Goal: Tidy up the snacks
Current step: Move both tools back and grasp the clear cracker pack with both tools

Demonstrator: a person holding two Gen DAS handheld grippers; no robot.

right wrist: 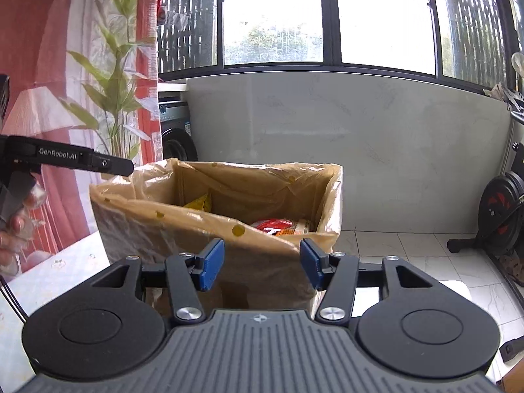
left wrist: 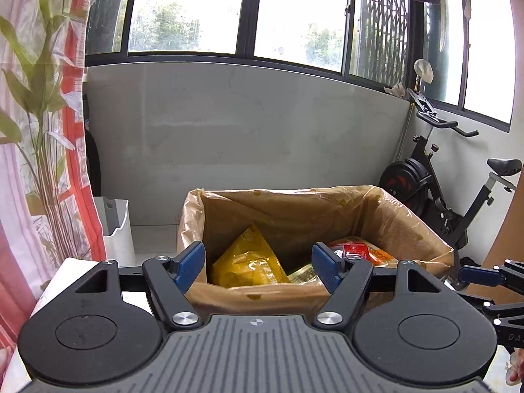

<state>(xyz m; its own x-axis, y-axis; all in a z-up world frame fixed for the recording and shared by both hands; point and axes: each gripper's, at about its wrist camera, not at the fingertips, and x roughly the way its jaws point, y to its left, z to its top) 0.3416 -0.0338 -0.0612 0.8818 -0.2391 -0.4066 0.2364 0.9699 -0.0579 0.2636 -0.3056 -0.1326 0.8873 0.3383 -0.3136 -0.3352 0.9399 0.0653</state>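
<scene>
Both grippers hang empty over the lined snack box, with the packets already inside it.

The left gripper (left wrist: 258, 267) stands with its jaws wide and nothing between them, just above the near rim of the box (left wrist: 327, 193); the right gripper (right wrist: 262, 263) is parted somewhat narrower, also empty, just short of the box's near wall. One risk, as I judge it: a blue pad (left wrist: 324, 268) dipping in could snag the loose plastic liner (right wrist: 147, 203) and drag it off the rim, or tip the light box. Inside the box I count one yellow packet (left wrist: 249, 262), one red packet (left wrist: 355, 250) and one pale packet (left wrist: 303, 275) wedged between them; more may lie hidden beneath.
</scene>
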